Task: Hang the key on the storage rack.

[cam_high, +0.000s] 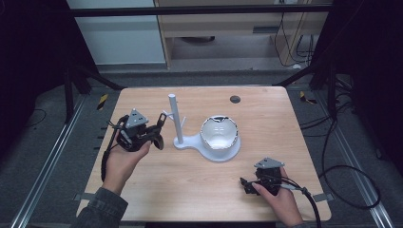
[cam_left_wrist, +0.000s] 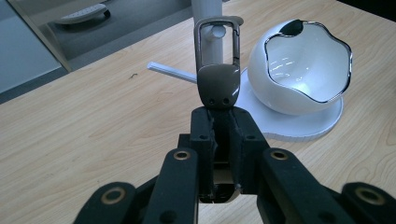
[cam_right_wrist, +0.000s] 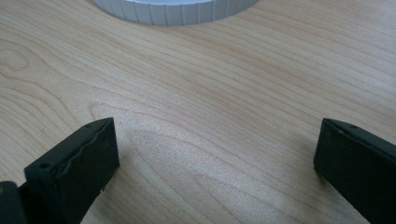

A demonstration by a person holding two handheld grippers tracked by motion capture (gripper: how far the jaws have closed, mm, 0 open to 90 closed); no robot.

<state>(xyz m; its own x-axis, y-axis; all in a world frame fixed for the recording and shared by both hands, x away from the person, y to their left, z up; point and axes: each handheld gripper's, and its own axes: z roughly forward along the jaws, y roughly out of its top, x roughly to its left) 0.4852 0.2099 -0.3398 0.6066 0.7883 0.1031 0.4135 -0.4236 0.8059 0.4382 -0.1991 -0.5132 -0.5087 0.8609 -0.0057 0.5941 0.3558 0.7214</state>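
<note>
Carabiner clip (cam_left_wrist: 217,70), pinched by its flat end in the closed left gripper (cam_left_wrist: 223,122), hovers near the table's left edge, just before the white stand (cam_high: 177,121). A shallow pinch could let it twist and miss the peg. Right gripper (cam_right_wrist: 215,154) rests wide apart, empty, by the near right corner.

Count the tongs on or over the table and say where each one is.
2. The left tongs are beside the white stand, gripping a keyring clip; the right tongs are open near the front right.
</note>
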